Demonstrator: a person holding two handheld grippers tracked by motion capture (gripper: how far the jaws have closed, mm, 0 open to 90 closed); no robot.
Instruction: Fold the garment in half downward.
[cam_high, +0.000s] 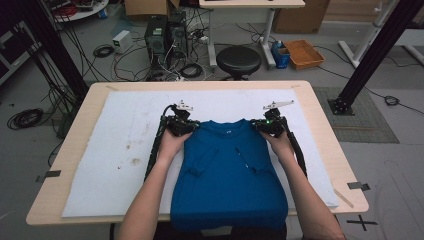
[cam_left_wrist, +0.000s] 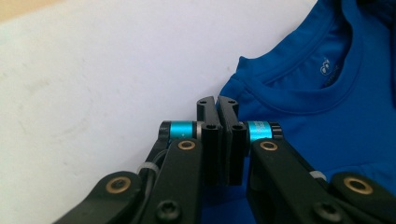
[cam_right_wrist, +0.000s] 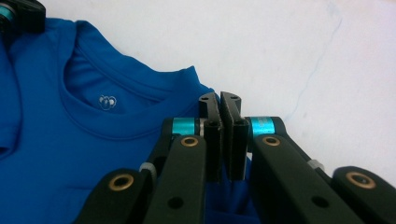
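A blue T-shirt (cam_high: 230, 170) lies face up on the white mat (cam_high: 125, 140), collar away from the person and hem hanging over the table's near edge. My left gripper (cam_high: 182, 125) sits at the shirt's left shoulder. In the left gripper view it (cam_left_wrist: 217, 100) is shut, with the shoulder corner of the shirt (cam_left_wrist: 327, 107) pinched between the pads. My right gripper (cam_high: 267, 125) is at the other shoulder. Seen from the right gripper view, that gripper (cam_right_wrist: 219, 97) is shut on the edge of the blue cloth (cam_right_wrist: 70, 140) beside the collar.
The mat covers most of the wooden table (cam_high: 325, 145), with bare mat to the left, right and beyond the collar. Behind the table stand a black stool (cam_high: 238, 60), computer cases (cam_high: 160, 32) with cables, and an orange box (cam_high: 303, 52). Black frame posts (cam_high: 367, 60) flank the table.
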